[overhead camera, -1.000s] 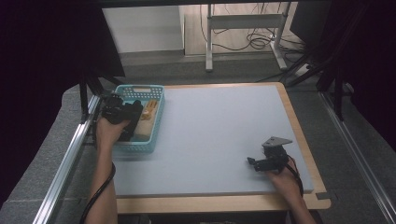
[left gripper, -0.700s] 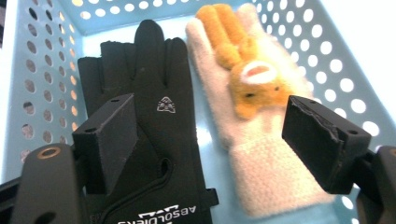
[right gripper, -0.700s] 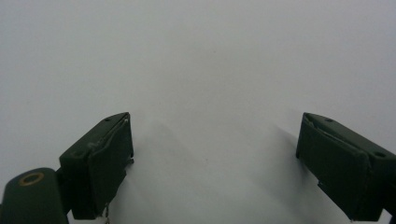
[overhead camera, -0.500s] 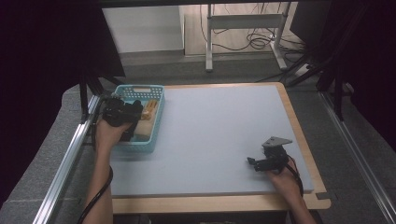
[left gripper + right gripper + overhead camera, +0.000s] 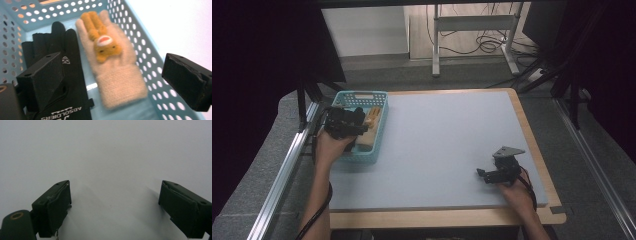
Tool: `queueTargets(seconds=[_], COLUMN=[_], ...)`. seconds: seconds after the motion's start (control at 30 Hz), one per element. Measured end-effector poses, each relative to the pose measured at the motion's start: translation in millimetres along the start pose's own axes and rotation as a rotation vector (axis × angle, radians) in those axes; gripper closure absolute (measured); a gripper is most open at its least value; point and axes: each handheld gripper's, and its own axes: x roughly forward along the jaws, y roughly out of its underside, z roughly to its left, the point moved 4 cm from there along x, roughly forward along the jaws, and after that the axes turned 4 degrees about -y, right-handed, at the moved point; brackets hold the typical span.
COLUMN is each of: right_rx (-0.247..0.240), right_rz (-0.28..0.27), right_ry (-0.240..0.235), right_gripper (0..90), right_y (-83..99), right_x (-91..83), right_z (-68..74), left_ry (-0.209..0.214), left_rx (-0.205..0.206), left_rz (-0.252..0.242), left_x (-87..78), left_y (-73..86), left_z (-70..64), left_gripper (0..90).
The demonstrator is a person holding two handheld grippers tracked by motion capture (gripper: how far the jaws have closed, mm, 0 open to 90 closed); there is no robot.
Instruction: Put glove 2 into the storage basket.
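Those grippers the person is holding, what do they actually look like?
Each is a small black handheld tool. The left gripper ends in two blocky black jaws with small holes in their tops. The right gripper looks the same and carries a grey three-cornered plate on top. A dark cable trails along the left forearm. No sleeves are visible.

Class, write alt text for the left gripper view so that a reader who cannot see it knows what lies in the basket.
A beige knitted glove with an orange plush animal sewn on it lies beside a black glove in a perforated light blue basket. The left hand-held gripper is over them, its two black jaws wide apart, the beige glove's cuff between them.
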Motion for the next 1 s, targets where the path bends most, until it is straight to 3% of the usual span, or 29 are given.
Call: queueTargets(seconds=[0.3,0.5,1.0], right_rx=[0.000,0.000,-0.001], right_rz=[0.000,0.001,0.001], right_ry=[0.002,0.001,0.002], right_gripper=[10.6,10.6,10.6], right_y=[0.0,0.0,0.0], right_x=[-0.1,-0.1,-0.1], right_z=[0.0,0.0,0.0], left_ry=[0.030,0.035,0.063], left_rx=[0.025,0.055,0.084], left_rz=[-0.039,-0.046,-0.074], left_x=[-8.3,-12.7,-22.1], left_y=[1.6,5.4,16.0], left_z=[-16.2,-23.9,-40.6], left_gripper=[2.7,2.2,1.0])
